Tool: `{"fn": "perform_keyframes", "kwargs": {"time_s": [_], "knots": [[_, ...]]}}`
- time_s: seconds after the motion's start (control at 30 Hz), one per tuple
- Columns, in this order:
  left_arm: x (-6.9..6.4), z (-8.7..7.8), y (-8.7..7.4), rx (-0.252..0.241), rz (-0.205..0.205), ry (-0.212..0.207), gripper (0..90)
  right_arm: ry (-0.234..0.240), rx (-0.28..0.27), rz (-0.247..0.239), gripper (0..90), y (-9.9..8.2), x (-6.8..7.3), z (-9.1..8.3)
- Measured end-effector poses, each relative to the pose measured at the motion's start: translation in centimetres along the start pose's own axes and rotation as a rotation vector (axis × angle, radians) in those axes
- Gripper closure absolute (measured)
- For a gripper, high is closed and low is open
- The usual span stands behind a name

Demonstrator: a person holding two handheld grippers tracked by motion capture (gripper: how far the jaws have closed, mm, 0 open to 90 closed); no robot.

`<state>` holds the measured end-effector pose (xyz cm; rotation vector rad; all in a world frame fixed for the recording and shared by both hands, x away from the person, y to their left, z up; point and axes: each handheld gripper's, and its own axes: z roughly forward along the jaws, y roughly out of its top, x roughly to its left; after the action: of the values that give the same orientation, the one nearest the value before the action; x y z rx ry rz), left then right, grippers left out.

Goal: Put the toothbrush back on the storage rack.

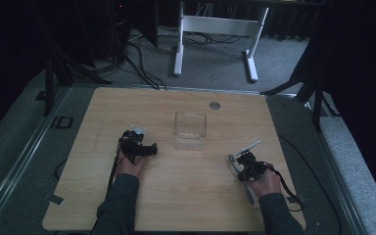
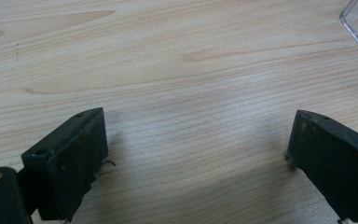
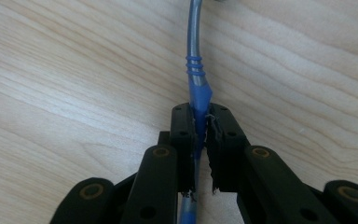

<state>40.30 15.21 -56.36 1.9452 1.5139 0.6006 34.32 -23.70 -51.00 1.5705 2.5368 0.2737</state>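
R gripper (image 3: 201,122) clamps blue-handled utensil (image 3: 196,84); clear box (image 1: 190,127) well apart

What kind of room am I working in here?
Most likely a lab or recording workspace, not a home. A bare wooden table stands on grey carpet, cables trail across the floor behind it, and a white desk frame stands among dark stands. On the table sits a clear plastic container.
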Motion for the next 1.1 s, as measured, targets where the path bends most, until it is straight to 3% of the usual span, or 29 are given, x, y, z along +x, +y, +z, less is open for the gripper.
{"fn": "perform_keyframes", "kwargs": {"time_s": [0.13,0.27,0.53,1.1], "knots": [[0.0,0.0,0.0,-0.001,0.001,-0.001,5.0,0.008,-0.043,0.016,81.2,-0.1,-0.1,-0.7],[0.0,0.0,0.0,0.000,0.001,-0.001,5.0,0.053,-0.105,0.045,81.4,-0.2,-0.5,-1.6],[0.0,0.0,0.0,0.000,0.001,-0.001,5.0,0.079,-0.153,0.022,81.5,-0.3,-0.4,-1.8],[0.0,0.0,0.0,0.000,0.001,-0.002,5.0,0.100,-0.269,0.036,81.5,0.3,-0.6,-2.1]]}}
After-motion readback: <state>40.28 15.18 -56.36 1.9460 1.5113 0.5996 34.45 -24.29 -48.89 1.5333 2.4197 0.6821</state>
